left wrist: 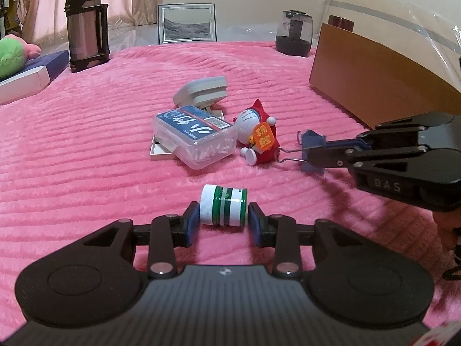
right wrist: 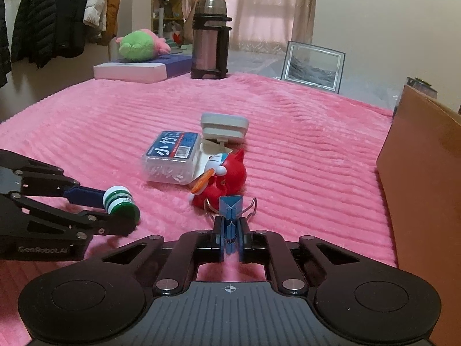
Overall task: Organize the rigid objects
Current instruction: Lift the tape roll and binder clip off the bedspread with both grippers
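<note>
A small green-and-white jar [left wrist: 224, 205] lies on its side on the pink blanket [left wrist: 86, 158], and the pads of my left gripper [left wrist: 223, 216] sit against its two ends, shut on it. From the right wrist the jar [right wrist: 119, 200] shows between the left gripper's [right wrist: 116, 212] fingers on the left. My right gripper [right wrist: 230, 230] is shut on a blue binder clip [right wrist: 230, 216], its wire handles pointing forward. In the left wrist view the clip [left wrist: 314, 144] and right gripper [left wrist: 317, 152] are beside a red cat figurine [left wrist: 259, 141].
Mid-blanket are a clear plastic box with a blue label [left wrist: 193, 138], a grey case [left wrist: 201, 92] and the figurine [right wrist: 224, 176]. A cardboard box [left wrist: 374, 80] stands at the right. A steel thermos [left wrist: 86, 28], picture frame [left wrist: 187, 23], dark jar [left wrist: 294, 34] and plush toy [right wrist: 138, 46] line the back.
</note>
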Available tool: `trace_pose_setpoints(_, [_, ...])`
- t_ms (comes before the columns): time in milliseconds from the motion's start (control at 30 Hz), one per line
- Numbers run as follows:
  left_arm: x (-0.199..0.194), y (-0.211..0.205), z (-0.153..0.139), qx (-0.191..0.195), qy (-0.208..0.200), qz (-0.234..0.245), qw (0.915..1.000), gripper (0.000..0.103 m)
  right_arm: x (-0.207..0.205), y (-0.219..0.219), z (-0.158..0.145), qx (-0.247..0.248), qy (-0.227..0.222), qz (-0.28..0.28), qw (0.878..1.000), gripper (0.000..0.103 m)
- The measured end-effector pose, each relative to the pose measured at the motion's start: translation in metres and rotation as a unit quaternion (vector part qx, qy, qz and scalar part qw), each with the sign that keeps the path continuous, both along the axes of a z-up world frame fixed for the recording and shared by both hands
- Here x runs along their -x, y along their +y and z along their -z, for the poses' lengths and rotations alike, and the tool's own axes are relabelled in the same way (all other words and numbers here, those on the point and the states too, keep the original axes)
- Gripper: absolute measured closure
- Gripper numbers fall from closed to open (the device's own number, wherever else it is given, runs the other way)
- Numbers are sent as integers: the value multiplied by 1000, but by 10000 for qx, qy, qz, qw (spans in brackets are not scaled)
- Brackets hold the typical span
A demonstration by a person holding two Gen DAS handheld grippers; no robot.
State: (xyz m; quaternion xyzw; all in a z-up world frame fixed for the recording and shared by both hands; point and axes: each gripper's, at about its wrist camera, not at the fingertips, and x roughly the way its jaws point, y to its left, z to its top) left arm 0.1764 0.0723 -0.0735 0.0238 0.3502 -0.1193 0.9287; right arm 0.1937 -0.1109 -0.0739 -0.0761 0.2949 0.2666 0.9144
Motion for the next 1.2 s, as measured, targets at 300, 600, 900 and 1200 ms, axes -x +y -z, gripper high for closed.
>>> trace_pose_setpoints(300, [-1,-2,0,-54,-6,6,10000,70,13,-6,-6,-74,-22,28,10000,99])
trace_pose_setpoints(600, [-1,-4,-1,-67,-37,8,10000,71,25,-16,-9,-104,30,104,9999,99])
trace_pose_setpoints(900, [10,-6,-12,-78,-3,-174,9998,76,36,-25,-16,-170,65,174,9997,99])
trace_pose_setpoints(1200, [46,-20,-42,84,-79,-392,9992,76,63,-40,-39,-305,-46,210,9993,99])
